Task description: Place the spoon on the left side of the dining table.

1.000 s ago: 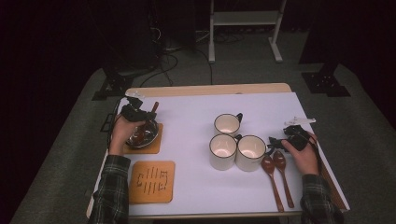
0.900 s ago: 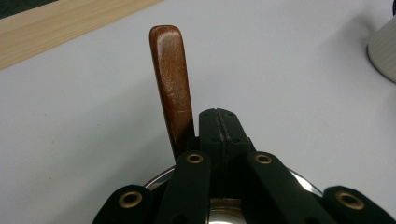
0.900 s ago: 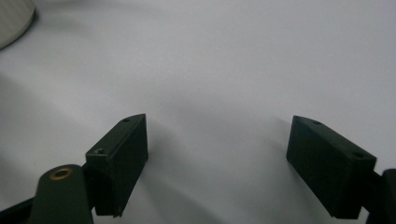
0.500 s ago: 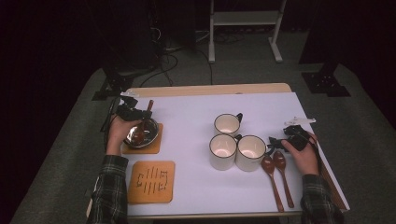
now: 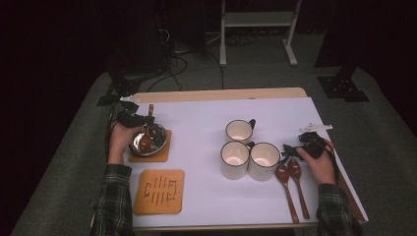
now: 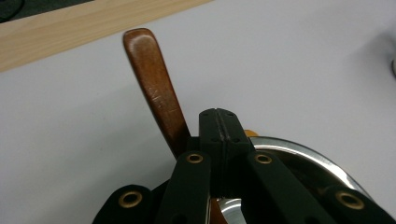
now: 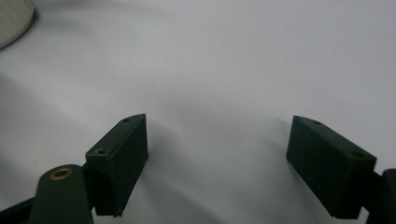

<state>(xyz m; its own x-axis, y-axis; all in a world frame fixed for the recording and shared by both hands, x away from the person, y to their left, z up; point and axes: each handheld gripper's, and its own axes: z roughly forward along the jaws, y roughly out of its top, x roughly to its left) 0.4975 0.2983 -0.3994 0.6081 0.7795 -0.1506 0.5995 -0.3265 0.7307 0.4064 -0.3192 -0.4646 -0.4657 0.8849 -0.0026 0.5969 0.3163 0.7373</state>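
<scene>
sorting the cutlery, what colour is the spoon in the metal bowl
Dark reddish-brown wood; the spoon shows best in the left gripper view.

free: table centre (image 5: 196, 147) | blocked: three mugs (image 5: 248, 152) right of centre

Plaid green-black sleeves (image 5: 113, 196), black gripper (image 6: 218, 122) w/ brass rivets, screws, trailing cables
</scene>
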